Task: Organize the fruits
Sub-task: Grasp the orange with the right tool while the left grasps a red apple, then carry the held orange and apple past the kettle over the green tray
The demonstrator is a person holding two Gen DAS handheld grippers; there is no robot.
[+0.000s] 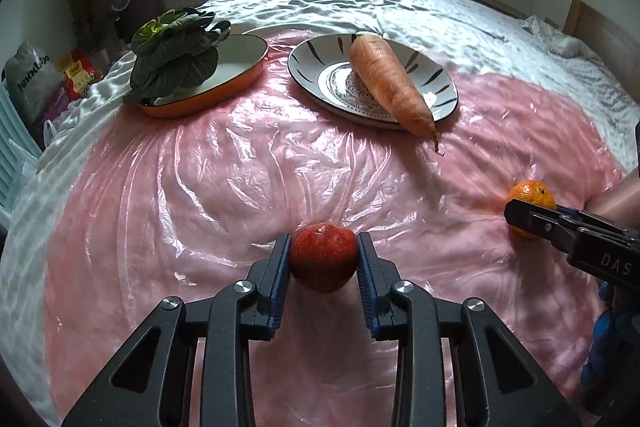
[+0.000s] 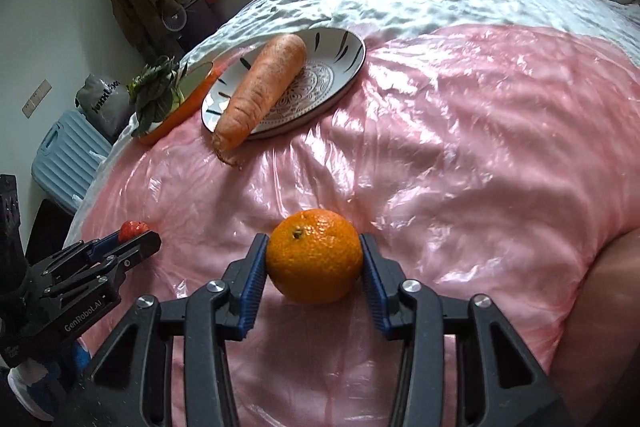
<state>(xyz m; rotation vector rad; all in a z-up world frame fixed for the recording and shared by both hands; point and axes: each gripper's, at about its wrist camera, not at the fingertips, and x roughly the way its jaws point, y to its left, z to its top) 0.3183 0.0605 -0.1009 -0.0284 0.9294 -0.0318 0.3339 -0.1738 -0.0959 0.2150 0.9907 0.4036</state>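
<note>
A red apple (image 1: 323,261) rests on the pink plastic sheet (image 1: 200,167), and my left gripper (image 1: 324,247) is shut on it, one blue pad on each side. From the right wrist view, that gripper (image 2: 144,239) shows at the left with the apple (image 2: 132,228) peeking out behind its tips. An orange (image 2: 315,255) sits on the sheet between the pads of my right gripper (image 2: 315,247), which touch both its sides. The left wrist view shows the same orange (image 1: 532,193) at the far right, behind the right gripper (image 1: 516,215).
A patterned plate (image 1: 316,67) at the back holds a large carrot (image 1: 390,83) whose tip overhangs the rim. To its left, an orange oval dish (image 1: 240,59) holds a leafy green vegetable (image 1: 176,55). All lie on a bed; bags and a suitcase (image 2: 64,155) stand beside it.
</note>
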